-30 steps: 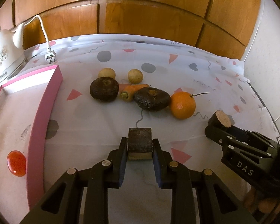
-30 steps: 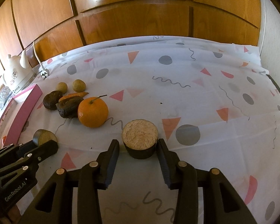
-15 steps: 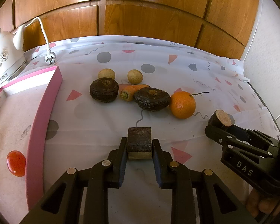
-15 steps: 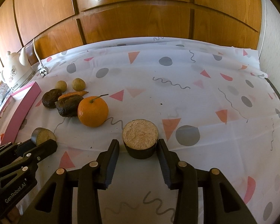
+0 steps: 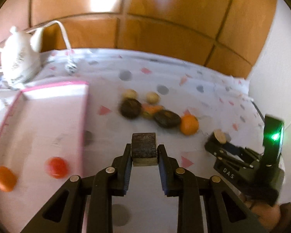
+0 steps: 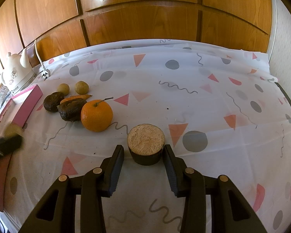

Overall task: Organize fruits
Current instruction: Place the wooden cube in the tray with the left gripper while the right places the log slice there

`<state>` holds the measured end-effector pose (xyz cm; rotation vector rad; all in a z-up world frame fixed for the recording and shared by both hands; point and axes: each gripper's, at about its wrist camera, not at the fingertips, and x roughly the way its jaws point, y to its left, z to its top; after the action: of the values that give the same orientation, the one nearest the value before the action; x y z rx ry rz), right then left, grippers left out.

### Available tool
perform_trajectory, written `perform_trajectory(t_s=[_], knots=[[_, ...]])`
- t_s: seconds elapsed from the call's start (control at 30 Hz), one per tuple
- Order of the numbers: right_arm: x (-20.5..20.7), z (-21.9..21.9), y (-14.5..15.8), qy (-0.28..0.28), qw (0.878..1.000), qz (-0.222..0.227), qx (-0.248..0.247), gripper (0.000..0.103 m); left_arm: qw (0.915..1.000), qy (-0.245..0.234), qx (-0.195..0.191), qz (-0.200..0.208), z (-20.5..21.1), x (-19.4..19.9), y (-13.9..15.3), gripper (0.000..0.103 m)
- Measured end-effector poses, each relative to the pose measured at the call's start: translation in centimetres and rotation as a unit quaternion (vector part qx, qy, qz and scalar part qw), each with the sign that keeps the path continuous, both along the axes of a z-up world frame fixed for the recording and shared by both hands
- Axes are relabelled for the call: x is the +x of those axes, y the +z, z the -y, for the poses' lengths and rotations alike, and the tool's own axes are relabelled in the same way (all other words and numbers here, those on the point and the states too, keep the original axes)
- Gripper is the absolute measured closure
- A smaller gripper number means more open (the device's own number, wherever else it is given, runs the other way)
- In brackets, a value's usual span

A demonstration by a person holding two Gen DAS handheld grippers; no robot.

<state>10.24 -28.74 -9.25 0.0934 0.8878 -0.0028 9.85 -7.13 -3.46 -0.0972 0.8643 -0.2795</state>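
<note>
A patterned tablecloth point(image 6: 184, 101) is spread over the surface. A pink tray point(image 5: 48, 120) lies at its left edge, with two red-orange fruits point(image 5: 56, 167) inside. An orange point(image 6: 96, 115) is grouped with dark fruits left of centre. A dark cut chunk point(image 5: 144, 148) is clamped in the left gripper point(image 5: 144, 155). A round cut piece point(image 6: 145, 144) near the front edge sits between the right gripper point(image 6: 143, 155) fingers; contact on the left finger cannot be told.

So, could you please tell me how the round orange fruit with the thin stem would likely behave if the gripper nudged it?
The round orange fruit with the thin stem would probably roll, since its underside is rounded. It may bump the dark wrinkled fruit touching its side. Its skin looks firm, so it should hold its shape.
</note>
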Motion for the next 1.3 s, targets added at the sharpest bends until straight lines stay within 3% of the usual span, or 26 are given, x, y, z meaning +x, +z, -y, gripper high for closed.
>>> perform_trajectory(t_s=[0.23, 0.4, 0.57, 0.87, 1.07, 1.3], knots=[[-0.3, -1.1, 0.5, 0.019, 1.0, -0.009, -0.018, 0.068, 0.9951, 0.099, 0.011, 0.003, -8.3, 0.8, 0.9, 0.077], [-1.0, -3.6, 1.5, 0.057, 0.998, -0.004, 0.003, 0.068, 0.9905, 0.133, 0.033, -0.001, -11.9, 1.0, 0.1, 0.077], [-1.8, -8.2, 4.3, 0.136, 0.99, 0.016, 0.038, 0.068, 0.987, 0.156, 0.036, -0.001, -13.7, -0.1, -0.3, 0.076], [-2.5, -17.3, 6.4, 0.277, 0.956, 0.015, 0.094, 0.068, 0.9788, 0.204, 0.018, -0.002, -16.5, -1.6, 0.4, 0.065], [-1.9, -21.3, 6.3, 0.308, 0.943, -0.004, 0.124, 0.067, 0.9752, 0.22, 0.019, 0.011, -17.6, -3.3, 1.1, 0.058], [-2.4, -21.8, 6.3, 0.3, 0.945, -0.004, 0.13, 0.065, 0.9758, 0.218, 0.013, 0.01, -17.6, -3.9, 1.3, 0.057]])
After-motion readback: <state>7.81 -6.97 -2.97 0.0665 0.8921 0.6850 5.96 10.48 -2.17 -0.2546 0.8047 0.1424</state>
